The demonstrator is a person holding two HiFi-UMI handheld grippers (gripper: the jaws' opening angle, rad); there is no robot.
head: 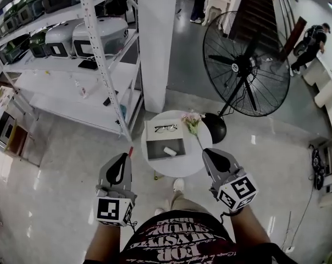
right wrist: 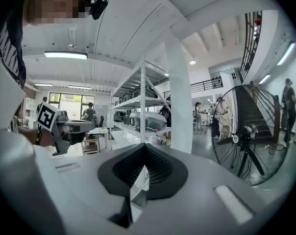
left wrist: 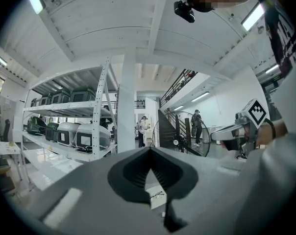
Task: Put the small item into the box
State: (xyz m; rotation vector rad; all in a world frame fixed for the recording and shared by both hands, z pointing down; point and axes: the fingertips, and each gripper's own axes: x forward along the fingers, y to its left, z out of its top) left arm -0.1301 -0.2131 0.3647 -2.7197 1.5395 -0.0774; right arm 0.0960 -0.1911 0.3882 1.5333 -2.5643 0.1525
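Only head view showed small item [head: 170, 151] in box [head: 154, 154] by table's [head: 202, 157] left edge — L gripper [head: 124, 156], R gripper [head: 206, 152] both clenched, empty.

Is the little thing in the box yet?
Looks nearly done: a small white roll already lies inside the grey box. The left gripper and right gripper are both shut and empty, held short of the round table. The glasses lie on the white flap beside it; maybe they go next.

Small round white worktop [head: 191, 161], standing on pale glossy floor [head: 72, 158]. Carries an open grey box [head: 150, 148] near the middle, glasses [head: 165, 128] just behind it, pink flowers [head: 192, 121] toward the right. Holds a white roll [head: 170, 151] inside.
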